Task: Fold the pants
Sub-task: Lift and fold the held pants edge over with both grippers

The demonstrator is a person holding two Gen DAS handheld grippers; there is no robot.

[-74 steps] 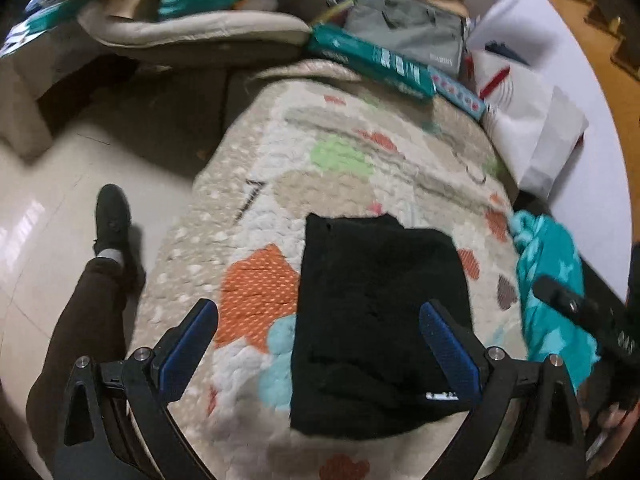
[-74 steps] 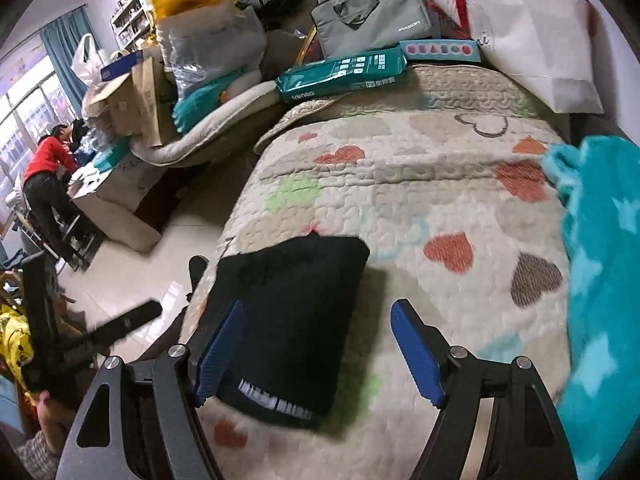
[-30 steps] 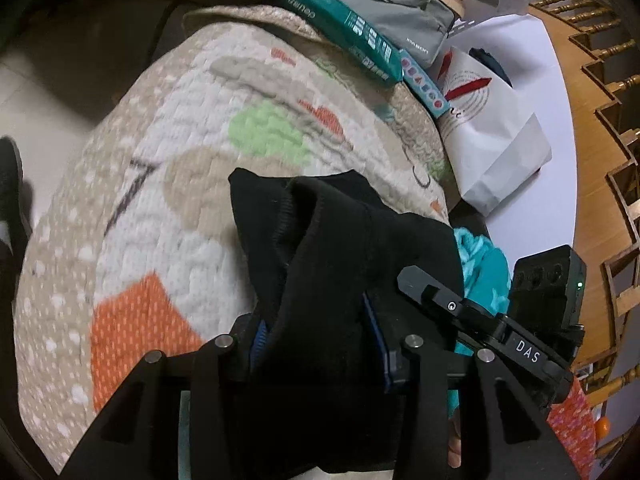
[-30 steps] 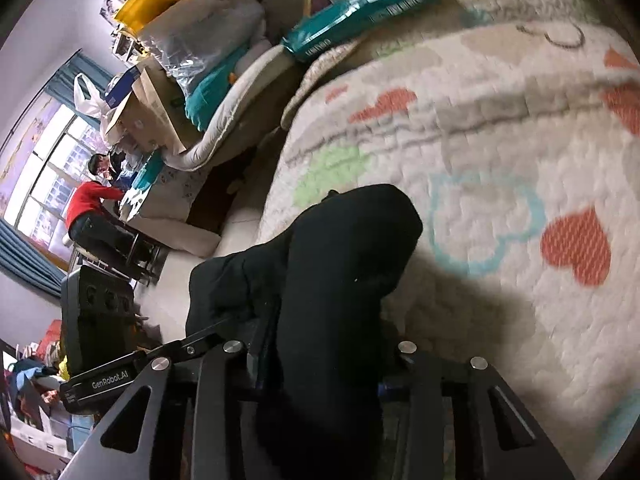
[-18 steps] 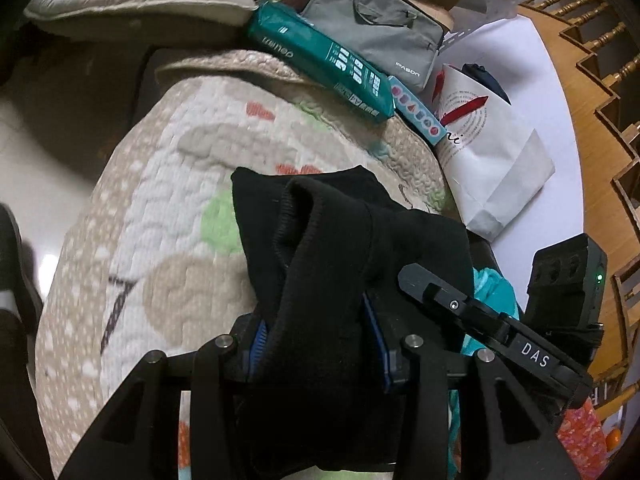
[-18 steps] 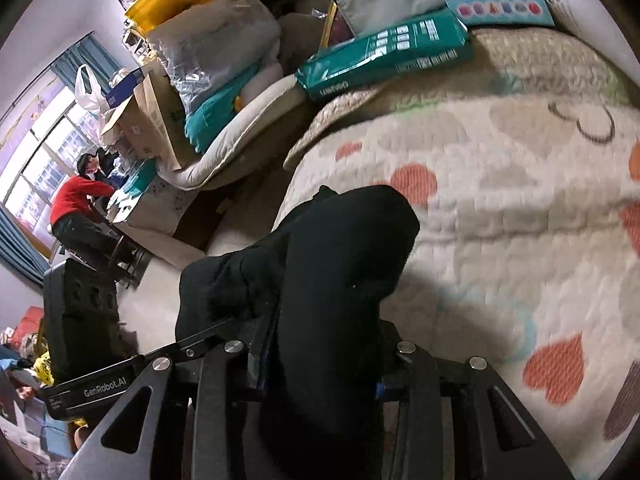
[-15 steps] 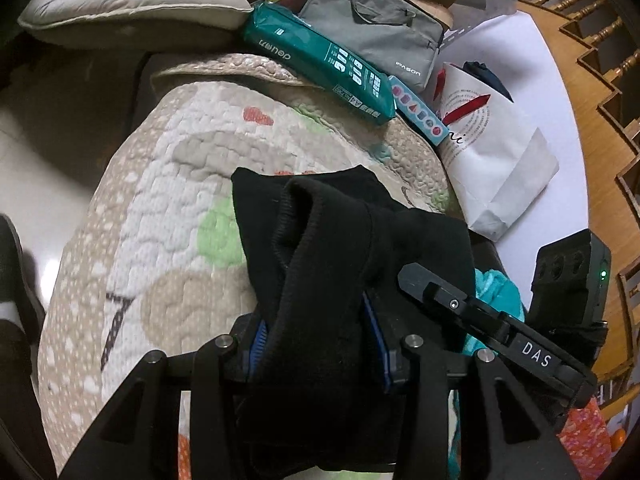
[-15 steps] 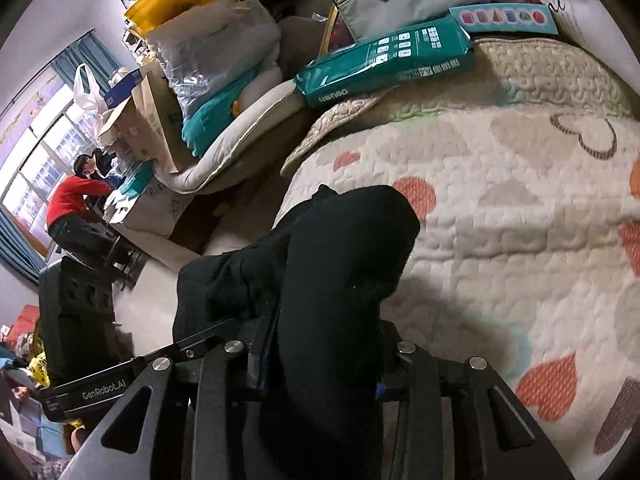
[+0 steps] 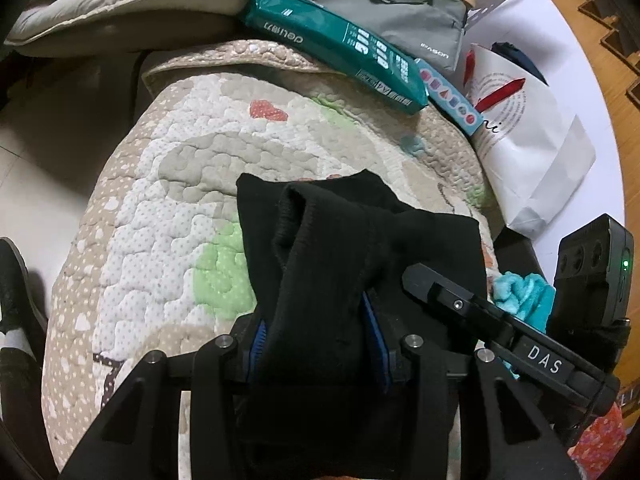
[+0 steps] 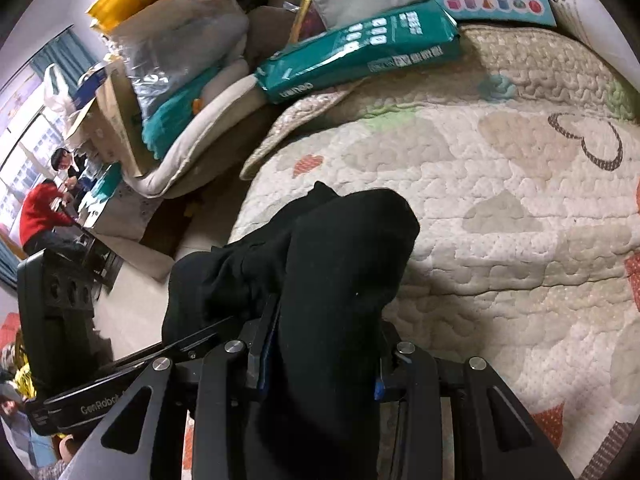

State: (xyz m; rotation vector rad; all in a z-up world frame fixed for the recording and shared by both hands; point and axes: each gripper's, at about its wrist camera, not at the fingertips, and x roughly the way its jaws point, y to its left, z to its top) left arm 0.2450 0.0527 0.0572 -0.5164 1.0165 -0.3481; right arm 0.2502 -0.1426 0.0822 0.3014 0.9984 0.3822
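Note:
The folded black pants (image 9: 340, 248) are lifted above a quilted bed cover with heart patterns (image 9: 168, 184). My left gripper (image 9: 318, 344) is shut on one side of the pants, cloth bunched between its blue pads. My right gripper (image 10: 320, 344) is shut on the other side of the pants (image 10: 340, 248). The two grippers are close side by side; the right one's body shows in the left wrist view (image 9: 520, 344), and the left one's in the right wrist view (image 10: 92, 392). The cloth hides the fingertips.
A green package (image 9: 340, 44), a grey bag (image 9: 392, 4) and a white paper bag (image 9: 528, 132) lie at the bed's far end. A teal blanket (image 9: 524, 296) lies at right. Cushions and boxes (image 10: 168, 92) stand left of the bed. My shoe (image 9: 16, 292) is on the floor.
Both grippers closed on the near end of the pants, lifted it and have carried it forward toward the far end of the bed.

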